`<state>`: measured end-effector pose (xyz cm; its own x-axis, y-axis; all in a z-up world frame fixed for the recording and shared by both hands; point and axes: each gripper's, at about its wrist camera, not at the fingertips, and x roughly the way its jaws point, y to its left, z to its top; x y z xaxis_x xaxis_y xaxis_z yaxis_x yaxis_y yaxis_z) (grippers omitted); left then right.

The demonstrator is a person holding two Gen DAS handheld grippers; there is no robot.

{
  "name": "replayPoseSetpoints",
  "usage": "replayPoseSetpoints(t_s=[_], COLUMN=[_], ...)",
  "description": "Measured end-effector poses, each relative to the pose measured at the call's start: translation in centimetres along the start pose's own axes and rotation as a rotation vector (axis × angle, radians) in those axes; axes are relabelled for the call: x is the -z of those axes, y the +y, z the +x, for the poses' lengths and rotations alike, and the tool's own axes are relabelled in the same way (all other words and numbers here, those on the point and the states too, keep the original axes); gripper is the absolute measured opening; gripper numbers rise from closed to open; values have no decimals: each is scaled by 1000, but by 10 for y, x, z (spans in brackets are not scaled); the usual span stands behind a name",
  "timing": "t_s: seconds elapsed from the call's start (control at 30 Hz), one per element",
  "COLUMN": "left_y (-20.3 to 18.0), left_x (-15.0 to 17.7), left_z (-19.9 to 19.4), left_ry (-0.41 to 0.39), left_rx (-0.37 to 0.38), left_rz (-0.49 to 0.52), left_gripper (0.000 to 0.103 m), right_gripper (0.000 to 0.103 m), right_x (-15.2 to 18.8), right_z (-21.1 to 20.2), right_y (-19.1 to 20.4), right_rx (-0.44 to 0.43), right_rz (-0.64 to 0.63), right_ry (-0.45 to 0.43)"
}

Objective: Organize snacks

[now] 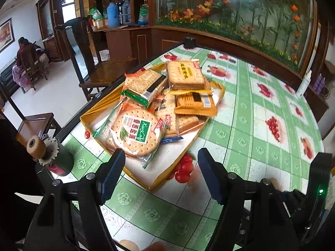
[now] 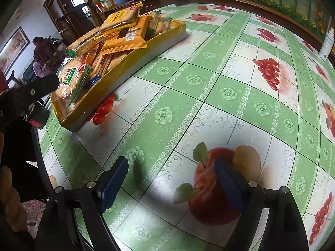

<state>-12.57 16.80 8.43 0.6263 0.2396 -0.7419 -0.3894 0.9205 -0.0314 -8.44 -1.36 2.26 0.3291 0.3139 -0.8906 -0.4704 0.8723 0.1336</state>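
A shallow yellow tray on the table holds a pile of several cracker packs. A round-cracker pack with a green label lies nearest me, a green-ended pack and yellow packs sit behind it. My left gripper is open and empty, just short of the tray's near corner. My right gripper is open and empty, low over the bare tablecloth, with the tray and its packs far off to its upper left.
The table wears a green-and-white fruit-print cloth. A tape dispenser stands at the table's left edge. Wooden chairs stand beyond that edge. A white bottle stands at the far right. A planter wall runs behind.
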Motion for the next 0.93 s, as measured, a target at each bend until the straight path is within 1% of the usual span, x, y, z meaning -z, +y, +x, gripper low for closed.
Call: replayPoseSetpoints(t_s=[0.1, 0.2, 0.27, 0.63, 0.93], left_y=[0, -1, -1, -1, -2], left_x=[-4, -5, -6, -5, -5], left_z=[2, 2, 4, 10, 8], left_ry=[10, 0, 6, 40, 15], left_rx=[10, -3, 8, 16, -6], left_rz=[30, 58, 69, 95, 109], left_gripper=[72, 72, 72, 72, 72], right_gripper=[87, 87, 87, 88, 88], right_x=[0, 0, 0, -2, -2], right_z=[1, 1, 1, 4, 4], right_y=[1, 1, 1, 10, 12], right_rx=[0, 1, 3, 14, 18], right_rz=[1, 4, 6, -12, -17], right_ry=[4, 0, -4, 3, 5])
